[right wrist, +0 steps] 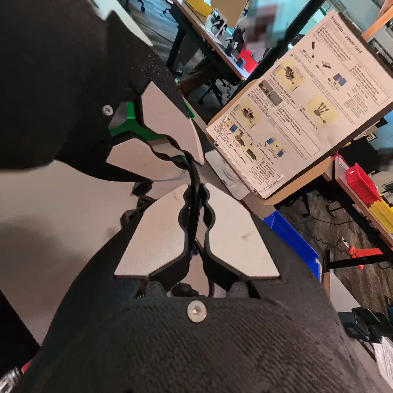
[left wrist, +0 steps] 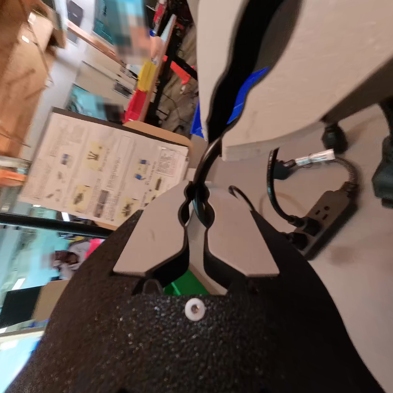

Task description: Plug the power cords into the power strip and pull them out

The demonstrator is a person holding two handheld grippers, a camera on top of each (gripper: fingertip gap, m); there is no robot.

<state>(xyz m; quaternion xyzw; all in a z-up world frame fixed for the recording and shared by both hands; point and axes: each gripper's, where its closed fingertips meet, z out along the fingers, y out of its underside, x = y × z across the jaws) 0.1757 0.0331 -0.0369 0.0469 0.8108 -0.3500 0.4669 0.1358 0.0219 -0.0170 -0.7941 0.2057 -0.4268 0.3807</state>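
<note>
From the left wrist view, the left gripper (left wrist: 196,196) has its fingers drawn in close around a black power cord (left wrist: 207,158), pinching it near the tips. The cord runs up into the right gripper (left wrist: 219,119), which reaches in from above and is also clamped on it. Off to the right, a black power strip (left wrist: 331,221) lies on the pale table (left wrist: 350,276) with a plug (left wrist: 308,226) seated in it.

From the right wrist view, the right gripper (right wrist: 196,190) grips the same cord (right wrist: 194,191) between narrow fingers, and the left gripper (right wrist: 189,157) holds it just beyond. A printed instruction sheet (right wrist: 297,106) leans on a stand behind, and a blue bin (right wrist: 293,238) sits at the table's edge.
</note>
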